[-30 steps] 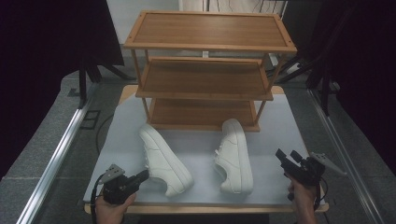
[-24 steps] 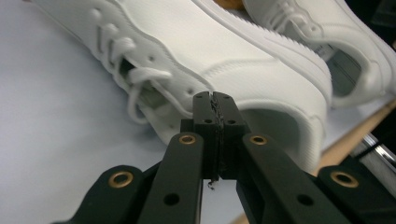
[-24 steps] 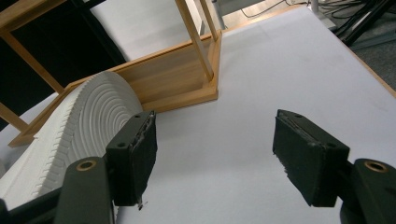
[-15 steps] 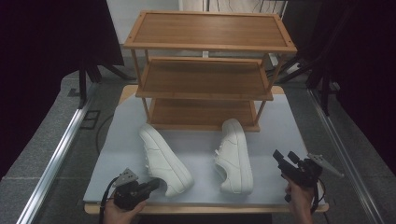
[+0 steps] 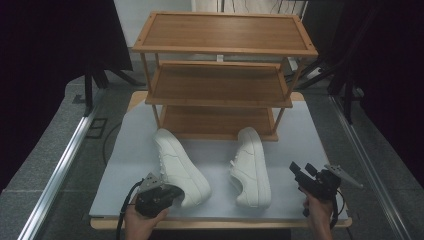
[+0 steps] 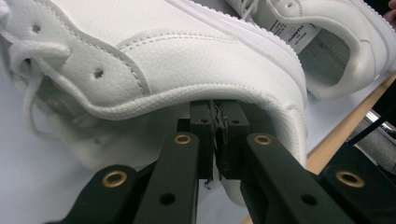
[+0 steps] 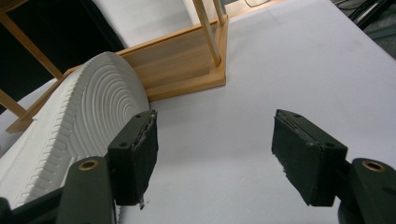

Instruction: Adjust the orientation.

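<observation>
With its fingers (image 6: 215,140) near-closed inside the left shoe's (image 5: 181,167) heel, the left gripper (image 5: 172,192) could shove it toward 3 o'clock into the right shoe (image 5: 252,167); the right gripper (image 7: 215,149) hangs wide, empty.

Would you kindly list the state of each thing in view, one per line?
Left shoe: upright on the table, heel collar at the left gripper.
Right shoe: tipped on its side, untouched.
Rack: upright, shelves bare.
Left gripper: fingers shut.
Right gripper: fingers open, nothing between.
</observation>
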Tool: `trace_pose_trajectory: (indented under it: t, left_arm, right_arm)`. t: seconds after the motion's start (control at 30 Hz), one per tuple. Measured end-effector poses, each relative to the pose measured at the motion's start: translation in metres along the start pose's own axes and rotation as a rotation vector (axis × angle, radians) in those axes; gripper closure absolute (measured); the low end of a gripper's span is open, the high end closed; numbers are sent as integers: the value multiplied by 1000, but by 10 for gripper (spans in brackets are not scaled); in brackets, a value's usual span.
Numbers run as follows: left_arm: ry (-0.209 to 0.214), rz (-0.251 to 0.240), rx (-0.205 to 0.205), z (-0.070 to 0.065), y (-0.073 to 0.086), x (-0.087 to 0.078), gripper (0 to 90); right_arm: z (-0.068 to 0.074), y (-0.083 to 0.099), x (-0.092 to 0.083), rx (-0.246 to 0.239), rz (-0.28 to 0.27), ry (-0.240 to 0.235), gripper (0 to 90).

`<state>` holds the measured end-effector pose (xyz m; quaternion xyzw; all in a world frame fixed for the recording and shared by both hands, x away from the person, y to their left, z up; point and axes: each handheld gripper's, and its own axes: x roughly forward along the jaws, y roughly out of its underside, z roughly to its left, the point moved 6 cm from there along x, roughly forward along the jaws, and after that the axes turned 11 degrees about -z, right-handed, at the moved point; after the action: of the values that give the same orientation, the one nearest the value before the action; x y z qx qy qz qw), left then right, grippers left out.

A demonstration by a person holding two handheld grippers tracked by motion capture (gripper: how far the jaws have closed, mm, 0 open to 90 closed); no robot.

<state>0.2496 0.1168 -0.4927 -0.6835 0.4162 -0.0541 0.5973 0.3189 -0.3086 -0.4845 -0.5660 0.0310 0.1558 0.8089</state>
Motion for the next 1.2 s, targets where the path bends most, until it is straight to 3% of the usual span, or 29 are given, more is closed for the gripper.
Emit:
trace_pose_trajectory:
  t: [0.23, 0.47, 0.63, 0.7, 0.8, 0.83, 0.9, 0.93, 1.0, 1.1, 1.2]
  left_arm:
    - [16, 13, 7, 0, -4, 10, 857]
    - [46, 30, 4, -4, -15, 33, 863]
    - [50, 80, 6, -5, -22, 53, 862]
    - [79, 85, -9, -10, -24, 60, 857]
    - [83, 91, 11, -16, -26, 67, 853]
    - [83, 88, 10, -17, -26, 69, 853]
    - [110, 18, -14, -19, -35, 69, 869]
    - [115, 7, -18, -20, -41, 70, 874]
    - [77, 48, 24, -23, -45, 76, 856]
    - [90, 77, 26, -27, -45, 85, 812]
    - [75, 61, 32, -28, -46, 85, 771]
  right_arm:
    - [-3, -2, -2, 5, -6, 6, 314]
    - [-8, -5, -5, 19, -17, 24, 316]
    - [-9, -5, -5, 22, -23, 26, 316]
    - [-9, -4, -5, 20, -22, 26, 316]
    - [-9, -4, -5, 15, -18, 28, 316]
    - [-9, -4, -5, 15, -18, 28, 316]
    - [-9, -3, -5, 13, -16, 31, 316]
    - [-10, -3, -5, 15, -14, 34, 317]
    - [-11, -2, -4, 20, -9, 39, 317]
    - [-11, -1, -4, 20, -4, 40, 317]
    - [-12, -1, -4, 13, -6, 43, 317]
